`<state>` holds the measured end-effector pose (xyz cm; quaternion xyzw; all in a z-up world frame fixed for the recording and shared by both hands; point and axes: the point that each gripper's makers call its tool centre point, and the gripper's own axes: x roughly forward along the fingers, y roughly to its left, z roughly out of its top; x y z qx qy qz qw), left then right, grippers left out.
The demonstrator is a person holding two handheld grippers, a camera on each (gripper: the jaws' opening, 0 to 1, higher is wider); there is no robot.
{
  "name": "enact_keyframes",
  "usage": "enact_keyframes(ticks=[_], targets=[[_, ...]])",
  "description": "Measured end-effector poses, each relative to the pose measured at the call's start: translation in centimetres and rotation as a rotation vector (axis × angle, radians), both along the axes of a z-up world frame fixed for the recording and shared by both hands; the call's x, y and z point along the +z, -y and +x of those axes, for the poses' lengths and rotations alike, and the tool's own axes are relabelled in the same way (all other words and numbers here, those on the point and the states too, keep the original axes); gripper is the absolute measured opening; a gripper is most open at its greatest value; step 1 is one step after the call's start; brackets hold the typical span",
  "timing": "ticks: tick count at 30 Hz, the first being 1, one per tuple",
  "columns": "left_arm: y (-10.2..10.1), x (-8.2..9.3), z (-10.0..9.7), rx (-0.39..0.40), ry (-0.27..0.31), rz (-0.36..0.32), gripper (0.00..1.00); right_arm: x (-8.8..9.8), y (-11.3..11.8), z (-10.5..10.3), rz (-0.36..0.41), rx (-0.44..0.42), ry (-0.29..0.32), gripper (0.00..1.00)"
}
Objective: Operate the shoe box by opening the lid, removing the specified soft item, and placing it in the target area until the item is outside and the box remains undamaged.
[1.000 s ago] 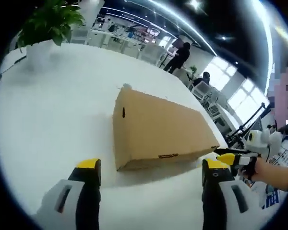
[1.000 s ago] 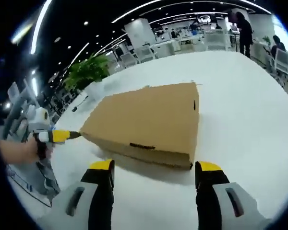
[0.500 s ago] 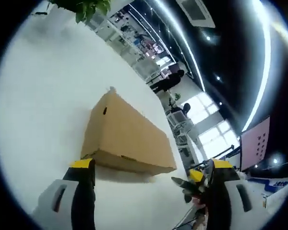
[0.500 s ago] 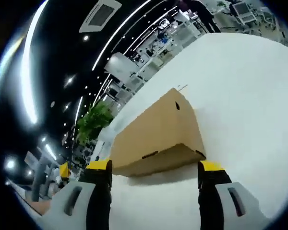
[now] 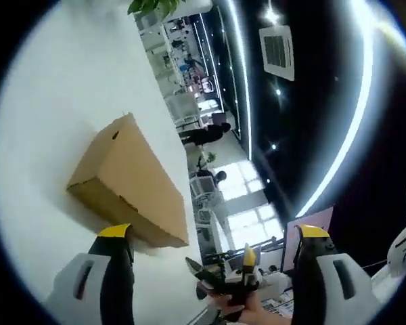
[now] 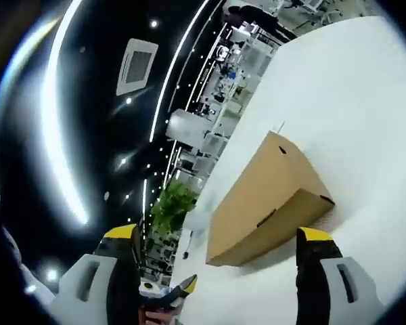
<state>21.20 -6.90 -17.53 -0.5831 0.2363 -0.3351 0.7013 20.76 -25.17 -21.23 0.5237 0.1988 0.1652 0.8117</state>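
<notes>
Shoe box point(image 5: 125, 183) lying shut on the white surface point(image 5: 34, 108), lid not yet lifted, well apart from both tools. Left gripper point(image 5: 210, 237) and right gripper point(image 6: 216, 240) held off it, jaws spread, pinching nothing (both views steeply rolled). Likely to crease or tear the cardboard if the lid edge gets pried at such a tilt

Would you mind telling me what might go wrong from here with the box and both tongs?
1. The shoe box is closed and sits apart from both open tongs, left and right; an approach from these rolled views may miss the lid edge.
2. Prying at a corner could tear the cardboard.
3. The box lies free on the white table, so a one-sided push may slide it.
</notes>
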Motion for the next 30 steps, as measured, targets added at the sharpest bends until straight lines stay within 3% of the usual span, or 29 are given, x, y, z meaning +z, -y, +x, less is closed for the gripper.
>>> enact_keyframes(ticks=[1,3,7,8,12,13,14,15,16,17,19,20,22,25,30], targets=[[0.0,-0.4,-0.1,-0.006,-0.044,-0.026,1.00,0.0,-0.1,-0.1,0.006,0.006,-0.001,1.00],[-0.2,-0.4,0.0,0.006,-0.046,-0.064,1.00,-0.2,-0.1,-0.1,0.035,-0.008,-0.011,1.00],[-0.6,-1.5,0.1,0.010,-0.082,-0.045,1.00,-1.0,0.6,-0.2,0.101,-0.039,-0.034,0.96],[-1.1,-1.4,0.3,0.034,-0.112,-0.099,1.00,-1.1,0.9,-0.3,0.118,-0.058,-0.038,0.94],[-2.1,-2.0,0.7,0.077,-0.150,-0.150,0.99,-0.8,1.6,-0.5,0.187,-0.117,-0.014,0.79],[-1.7,-1.9,-0.1,0.010,-0.150,-0.171,0.91,-0.5,1.6,-0.6,0.202,-0.113,0.010,0.76],[-0.9,-1.5,-1.9,-0.122,-0.144,-0.210,0.72,-0.2,1.2,-0.8,0.216,-0.087,0.022,0.73],[-0.7,-2.2,-2.0,-0.131,-0.151,-0.169,0.66,-0.1,0.9,-0.9,0.220,-0.074,0.017,0.72],[-0.9,-2.9,-1.5,-0.083,-0.137,-0.113,0.70,-0.1,0.8,-0.9,0.226,-0.065,0.017,0.73],[-0.9,-3.1,-1.3,-0.064,-0.139,-0.107,0.77,-0.1,0.8,-0.9,0.231,-0.062,0.015,0.72],[-1.1,-2.9,-1.5,-0.064,-0.171,-0.164,0.70,-0.2,0.8,-0.9,0.255,-0.064,0.015,0.73],[-1.3,-3.2,-1.4,-0.048,-0.162,-0.149,0.65,-0.3,1.1,-0.8,0.272,-0.079,0.013,0.73],[-1.5,-3.8,-1.2,-0.037,-0.174,-0.125,0.65,-0.4,1.4,-0.7,0.288,-0.091,0.017,0.75],[-1.6,-4.4,-1.3,-0.033,-0.187,-0.105,0.64,-0.3,1.2,-0.4,0.305,-0.108,0.010,0.89],[-2.5,-4.6,-0.4,0.024,-0.199,-0.124,0.65,-0.3,1.1,-0.3,0.313,-0.117,0.003,0.86]])
